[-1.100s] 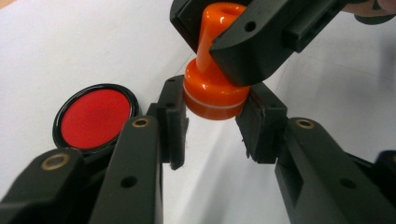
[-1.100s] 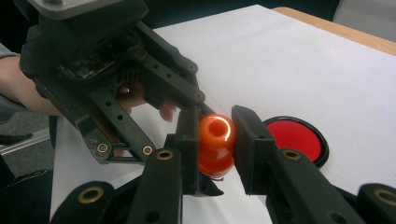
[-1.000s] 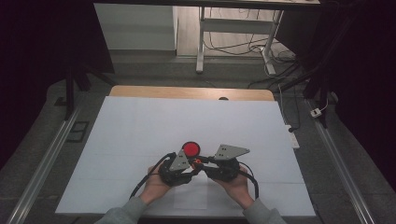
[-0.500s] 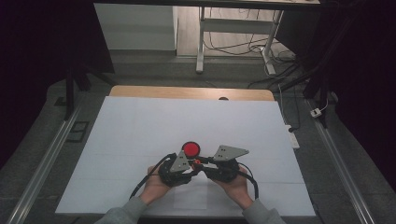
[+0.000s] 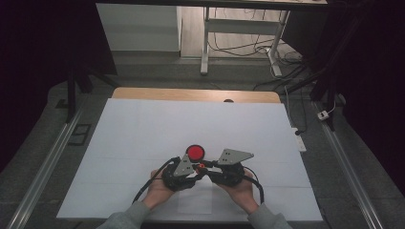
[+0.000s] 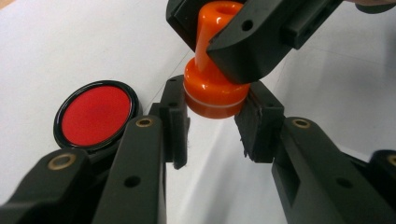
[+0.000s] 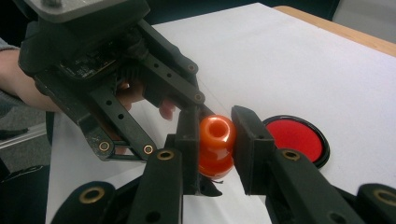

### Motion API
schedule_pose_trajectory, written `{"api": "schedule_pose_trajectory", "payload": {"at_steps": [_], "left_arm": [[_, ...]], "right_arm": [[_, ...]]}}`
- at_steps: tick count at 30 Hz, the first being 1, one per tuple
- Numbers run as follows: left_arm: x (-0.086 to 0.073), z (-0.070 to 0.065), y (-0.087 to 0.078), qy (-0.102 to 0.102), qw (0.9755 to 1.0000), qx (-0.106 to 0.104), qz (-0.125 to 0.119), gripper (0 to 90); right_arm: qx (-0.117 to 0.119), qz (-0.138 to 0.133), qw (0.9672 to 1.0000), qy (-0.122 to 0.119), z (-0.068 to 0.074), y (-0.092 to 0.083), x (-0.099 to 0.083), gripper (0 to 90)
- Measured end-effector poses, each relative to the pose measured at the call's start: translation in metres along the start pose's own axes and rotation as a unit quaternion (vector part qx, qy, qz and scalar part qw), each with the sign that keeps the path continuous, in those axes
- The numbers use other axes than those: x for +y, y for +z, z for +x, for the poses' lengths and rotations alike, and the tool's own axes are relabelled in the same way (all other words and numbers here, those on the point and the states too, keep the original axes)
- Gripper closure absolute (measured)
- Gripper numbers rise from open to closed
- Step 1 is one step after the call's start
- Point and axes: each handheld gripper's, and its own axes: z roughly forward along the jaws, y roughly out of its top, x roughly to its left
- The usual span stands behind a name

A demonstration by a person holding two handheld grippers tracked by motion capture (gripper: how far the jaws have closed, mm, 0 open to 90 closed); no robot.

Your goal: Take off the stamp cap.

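The left claw is clamped on the wide base of an orange stamp at the centre of its frame, while the right claw grips the stamp's narrow handle. The red ink pad lies open on the white counter, just above the claws in the high view. Both holds are made; I judge pulling or twisting the stamp apart is still to come.

Orange stamp with white band; red pad, black-rimmed.
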Motion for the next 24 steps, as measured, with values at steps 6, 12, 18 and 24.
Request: {"api": "schedule_pose_trajectory", "payload": {"at_steps": [6,12,18,24], "left_arm": [[-0.0002,-0.0007,0.0004,0.002,1.0,0.003,0.0,65.1],[-0.001,-0.0003,0.0015,0.001,1.0,0.002,0.005,65.1],[-0.0011,-0.0005,0.001,0.004,1.0,0.002,0.006,65.1],[-0.0026,-0.0003,0.0027,0.001,1.0,0.0,0.005,65.2]], "right_arm": [[0.0,0.001,1.0,0.0,0.0,0.0,0.0001,72.3],[-0.003,0.005,1.0,0.001,0.0008,0.0014,0.0002,72.4],[-0.004,0.01,0.9999,-0.004,0.0017,0.0012,0.0014,72.4],[-0.002,0.011,0.9999,0.001,0.0004,0.0019,0.0002,72.5]]}}
